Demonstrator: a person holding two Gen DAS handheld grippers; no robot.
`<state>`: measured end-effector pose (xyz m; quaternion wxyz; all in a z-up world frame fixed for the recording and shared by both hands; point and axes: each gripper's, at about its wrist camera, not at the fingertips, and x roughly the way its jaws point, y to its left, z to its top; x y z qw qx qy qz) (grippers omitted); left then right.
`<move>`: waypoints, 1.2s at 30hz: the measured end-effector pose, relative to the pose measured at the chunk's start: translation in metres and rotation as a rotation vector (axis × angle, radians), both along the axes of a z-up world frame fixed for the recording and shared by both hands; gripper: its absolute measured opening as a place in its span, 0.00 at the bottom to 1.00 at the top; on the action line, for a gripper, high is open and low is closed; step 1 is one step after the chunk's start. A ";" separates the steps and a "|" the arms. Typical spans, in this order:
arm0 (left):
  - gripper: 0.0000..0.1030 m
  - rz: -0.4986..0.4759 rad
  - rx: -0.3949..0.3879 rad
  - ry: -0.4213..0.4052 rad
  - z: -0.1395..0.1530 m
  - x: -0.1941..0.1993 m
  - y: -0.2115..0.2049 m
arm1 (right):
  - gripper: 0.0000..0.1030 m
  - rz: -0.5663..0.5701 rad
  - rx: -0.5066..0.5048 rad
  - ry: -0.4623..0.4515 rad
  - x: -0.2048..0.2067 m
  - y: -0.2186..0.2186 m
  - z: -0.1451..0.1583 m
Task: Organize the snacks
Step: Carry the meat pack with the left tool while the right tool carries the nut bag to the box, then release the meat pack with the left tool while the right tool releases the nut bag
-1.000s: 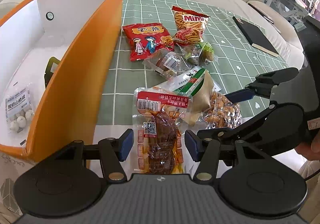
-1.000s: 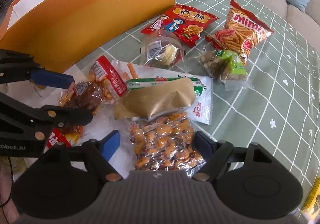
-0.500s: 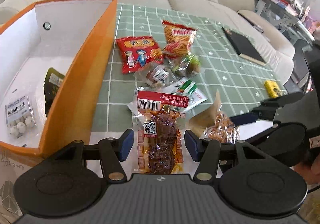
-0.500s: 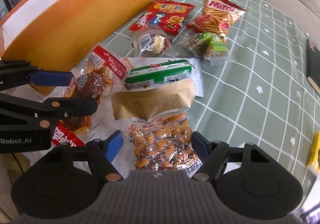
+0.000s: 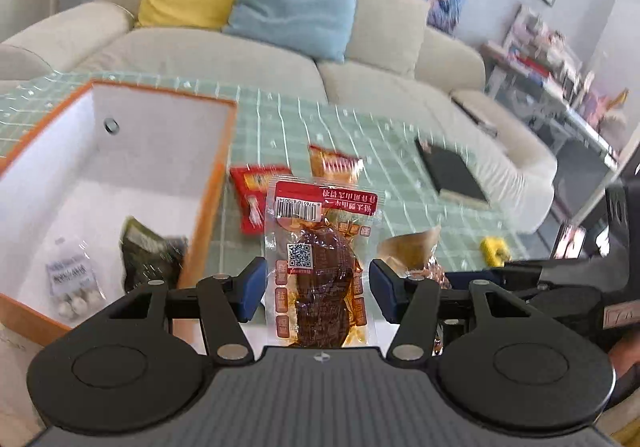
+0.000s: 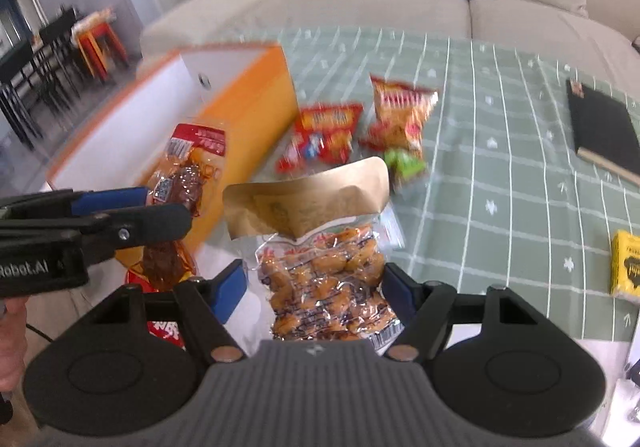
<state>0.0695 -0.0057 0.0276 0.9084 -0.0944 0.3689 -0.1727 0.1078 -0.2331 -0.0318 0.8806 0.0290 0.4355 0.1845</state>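
My left gripper (image 5: 316, 287) is shut on a clear packet of brown braised meat with a red top (image 5: 320, 263) and holds it up above the table, to the right of the orange box (image 5: 208, 207). The packet also shows in the right wrist view (image 6: 188, 183). My right gripper (image 6: 312, 287) is shut on a clear bag of orange nuts with a brown paper top (image 6: 324, 271) and holds it lifted. The orange box (image 6: 248, 103) holds a white candy bag (image 5: 72, 283) and a dark green packet (image 5: 148, 251).
A red snack bag (image 6: 324, 135), an orange Mimi bag (image 6: 400, 107) and a green packet (image 6: 404, 163) lie on the green checked tablecloth (image 6: 500, 167). A black notebook (image 6: 604, 131) and a yellow box (image 6: 626, 267) lie to the right. A sofa (image 5: 360, 59) stands behind.
Both grippers have risen and tilted up with their packets, which have come clear of the snack pile. The table and the snacks on it now look farther away.
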 end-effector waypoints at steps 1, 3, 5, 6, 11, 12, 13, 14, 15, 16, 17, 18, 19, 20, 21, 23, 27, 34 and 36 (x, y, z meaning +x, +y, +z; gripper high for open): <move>0.62 0.014 -0.004 -0.007 0.006 0.001 0.005 | 0.69 0.002 0.010 -0.016 0.001 0.003 0.006; 0.62 0.045 -0.006 -0.023 0.018 0.004 0.015 | 0.69 0.015 0.033 -0.055 0.001 0.011 0.021; 0.62 0.081 -0.004 -0.035 0.027 0.009 0.027 | 0.69 0.044 0.059 -0.089 0.005 0.024 0.036; 0.62 0.097 0.004 -0.036 0.031 0.013 0.033 | 0.69 0.064 0.068 -0.105 0.008 0.030 0.042; 0.62 0.191 0.048 -0.022 0.043 0.036 0.072 | 0.69 0.205 0.047 -0.169 0.026 0.082 0.065; 0.62 0.203 0.058 -0.015 0.044 0.041 0.079 | 0.69 0.241 0.028 -0.187 0.031 0.095 0.068; 0.62 0.216 0.069 -0.009 0.044 0.045 0.085 | 0.69 0.264 0.013 -0.197 0.032 0.103 0.070; 0.62 0.227 0.088 0.000 0.045 0.050 0.092 | 0.69 0.293 -0.005 -0.208 0.038 0.116 0.072; 0.62 0.234 0.105 0.009 0.045 0.055 0.097 | 0.69 0.315 -0.015 -0.214 0.042 0.125 0.073; 0.62 0.243 0.117 0.021 0.044 0.061 0.102 | 0.69 0.337 -0.022 -0.218 0.047 0.134 0.074; 0.62 0.246 0.132 0.039 0.042 0.069 0.106 | 0.69 0.360 -0.029 -0.222 0.051 0.142 0.074; 0.62 0.253 0.144 0.059 0.038 0.077 0.111 | 0.69 0.384 -0.047 -0.226 0.057 0.151 0.072; 0.62 0.256 0.153 0.078 0.036 0.080 0.116 | 0.69 0.399 -0.076 -0.228 0.065 0.160 0.069; 0.62 0.257 0.162 0.095 0.031 0.087 0.121 | 0.69 0.425 -0.112 -0.230 0.071 0.170 0.065; 0.62 0.258 0.170 0.109 0.026 0.095 0.123 | 0.69 0.442 -0.145 -0.232 0.077 0.177 0.061; 0.62 0.269 0.205 0.131 0.016 0.107 0.127 | 0.69 0.477 -0.199 -0.234 0.090 0.185 0.054; 0.62 0.241 0.237 0.137 -0.001 0.122 0.129 | 0.69 0.562 -0.322 -0.236 0.101 0.201 0.039; 0.62 0.174 0.310 0.183 -0.028 0.137 0.127 | 0.68 0.754 -0.456 -0.230 0.113 0.222 0.019; 0.62 0.152 0.338 0.201 -0.034 0.139 0.125 | 0.68 0.797 -0.491 -0.220 0.116 0.228 0.015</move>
